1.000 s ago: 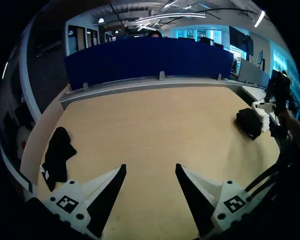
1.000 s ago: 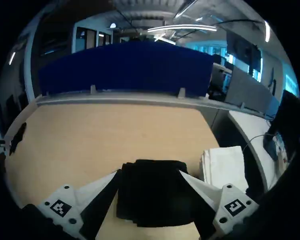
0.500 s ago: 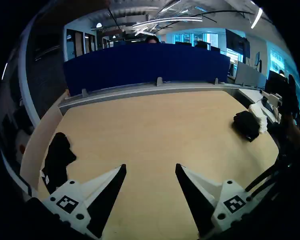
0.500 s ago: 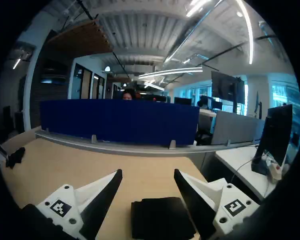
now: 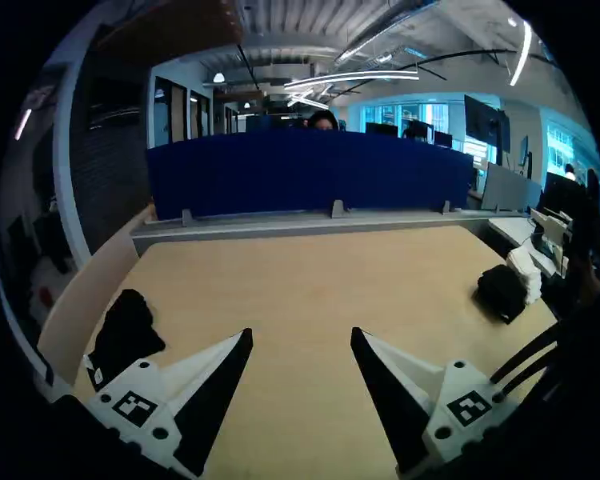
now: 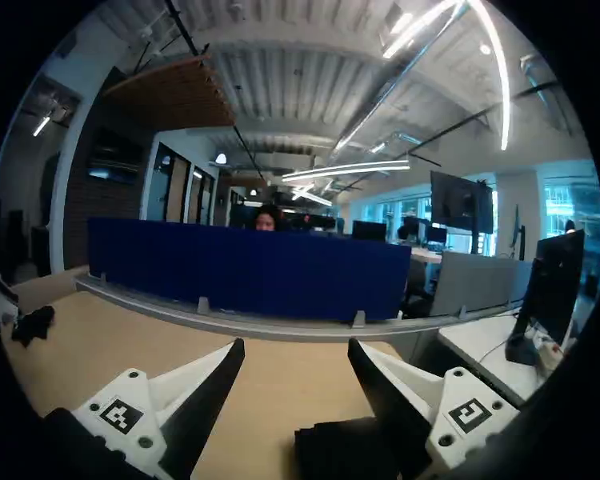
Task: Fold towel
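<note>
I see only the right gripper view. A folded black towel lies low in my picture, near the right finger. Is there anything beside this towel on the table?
Observer: Yes. In the left gripper view a folded white stack lies close beside the folded black towel, at the right end of the table. I cannot tell if they touch.
Operator: Thank you. Is the left gripper holding anything at this moment?
Observer: No. The left gripper is open, with nothing between its fingers, only bare table in front of it.
</note>
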`<state>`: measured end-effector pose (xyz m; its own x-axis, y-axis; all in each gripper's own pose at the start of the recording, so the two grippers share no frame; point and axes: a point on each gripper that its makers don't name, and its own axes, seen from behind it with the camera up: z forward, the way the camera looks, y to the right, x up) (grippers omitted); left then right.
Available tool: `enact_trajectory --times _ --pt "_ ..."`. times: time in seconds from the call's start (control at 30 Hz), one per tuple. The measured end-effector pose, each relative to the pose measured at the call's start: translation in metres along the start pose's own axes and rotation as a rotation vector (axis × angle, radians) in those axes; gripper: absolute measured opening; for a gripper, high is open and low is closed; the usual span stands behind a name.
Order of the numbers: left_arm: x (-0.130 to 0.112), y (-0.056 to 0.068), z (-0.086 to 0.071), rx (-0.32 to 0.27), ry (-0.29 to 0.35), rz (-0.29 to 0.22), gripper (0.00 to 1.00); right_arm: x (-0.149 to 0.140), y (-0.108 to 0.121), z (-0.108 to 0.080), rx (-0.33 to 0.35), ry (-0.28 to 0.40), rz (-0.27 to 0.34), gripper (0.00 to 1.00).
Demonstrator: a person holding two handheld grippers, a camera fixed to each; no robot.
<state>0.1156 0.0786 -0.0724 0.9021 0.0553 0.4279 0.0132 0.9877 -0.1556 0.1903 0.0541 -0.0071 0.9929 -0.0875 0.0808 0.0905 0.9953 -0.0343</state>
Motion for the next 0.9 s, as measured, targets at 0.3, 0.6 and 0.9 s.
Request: enact_trajectory --times 0.3,0.6,0.9 --pt "0.063 -0.033 -0.005 0.062 0.214 -0.065 0.91 0.009 -0.033 -0.002 0.007 0.015 0.056 1.00" --pt "0.104 -0.062 -0.004 0.100 0.368 -0.092 0.91 0.008 -0.052 -0.007 0.024 -0.001 0.069 1.00" --pt "0.101 -0.060 0.002 0.082 0.391 -0.075 0.91 0.007 -0.060 -0.009 0.010 -0.005 0.050 1.00"
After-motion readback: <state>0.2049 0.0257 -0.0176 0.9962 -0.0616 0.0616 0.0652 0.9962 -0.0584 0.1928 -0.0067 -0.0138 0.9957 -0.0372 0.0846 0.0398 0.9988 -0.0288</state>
